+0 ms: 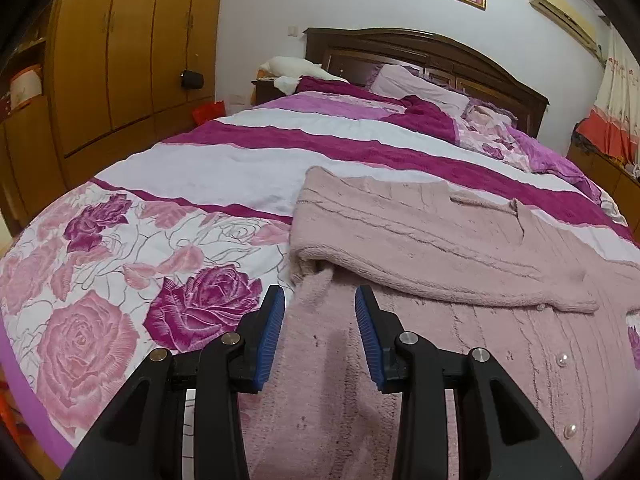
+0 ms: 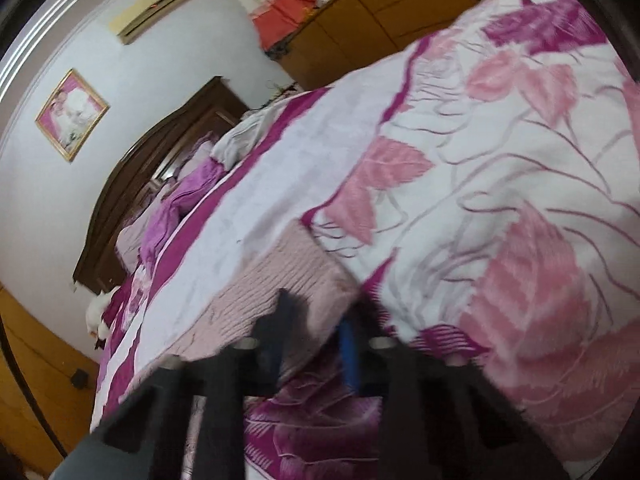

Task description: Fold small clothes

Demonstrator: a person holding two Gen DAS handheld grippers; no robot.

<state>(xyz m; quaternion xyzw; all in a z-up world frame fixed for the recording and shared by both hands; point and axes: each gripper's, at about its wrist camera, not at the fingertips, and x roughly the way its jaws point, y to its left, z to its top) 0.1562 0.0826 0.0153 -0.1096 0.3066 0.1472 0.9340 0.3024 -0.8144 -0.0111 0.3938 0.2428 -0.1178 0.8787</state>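
On the bed [image 1: 248, 160] the cardigan [image 1: 460, 236] is laid half-folded, left jaws parted over a sleeve with nothing gripped, right jaws blurred, seemingly pinched on the hem [image 2: 288, 276], which could be slipped or bedding snagged.

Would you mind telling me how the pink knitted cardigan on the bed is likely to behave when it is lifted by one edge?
The cardigan will probably be floppy: its folded sleeve already sags in soft curves. Its fuzzy, thick knit suggests it should grip the pads rather than slip, and drag on the floral bedspread. Its pearl buttons may snag.
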